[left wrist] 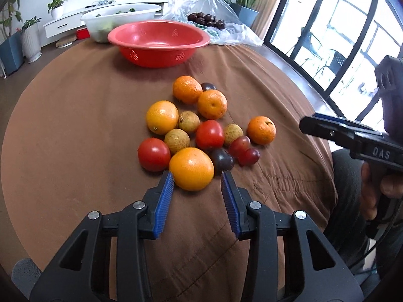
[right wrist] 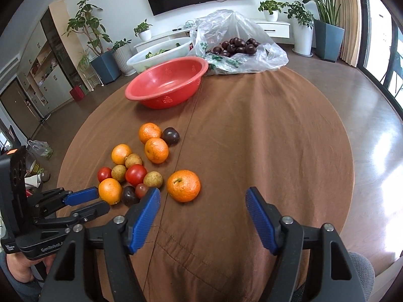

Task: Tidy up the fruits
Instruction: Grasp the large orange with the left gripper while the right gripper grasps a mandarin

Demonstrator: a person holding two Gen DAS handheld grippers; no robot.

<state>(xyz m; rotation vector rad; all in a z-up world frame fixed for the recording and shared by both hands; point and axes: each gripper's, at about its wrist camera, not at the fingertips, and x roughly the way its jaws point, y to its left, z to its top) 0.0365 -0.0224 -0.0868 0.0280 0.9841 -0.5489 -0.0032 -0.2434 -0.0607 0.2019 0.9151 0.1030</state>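
A heap of fruit lies on the brown cloth: oranges, tangerines, tomatoes (left wrist: pixel 154 154), longans, grapes and dark plums. My left gripper (left wrist: pixel 197 177) is open, its blue pads either side of the nearest orange (left wrist: pixel 191 168), not closed on it. It also shows in the right wrist view (right wrist: pixel 97 200), beside that orange (right wrist: pixel 110 190). My right gripper (right wrist: pixel 203 195) is open and empty, just short of a lone tangerine (right wrist: pixel 183 185) at the heap's right side. An empty red bowl (left wrist: pixel 158 42) stands beyond the fruit, also seen in the right wrist view (right wrist: pixel 165 85).
A white basin (left wrist: pixel 121 22) with greens and a clear plastic bag (right wrist: pixel 239 45) of dark plums sit at the table's far edge. The round table (right wrist: pixel 277 138) is covered by brown cloth. Potted plants, a TV and windows surround it.
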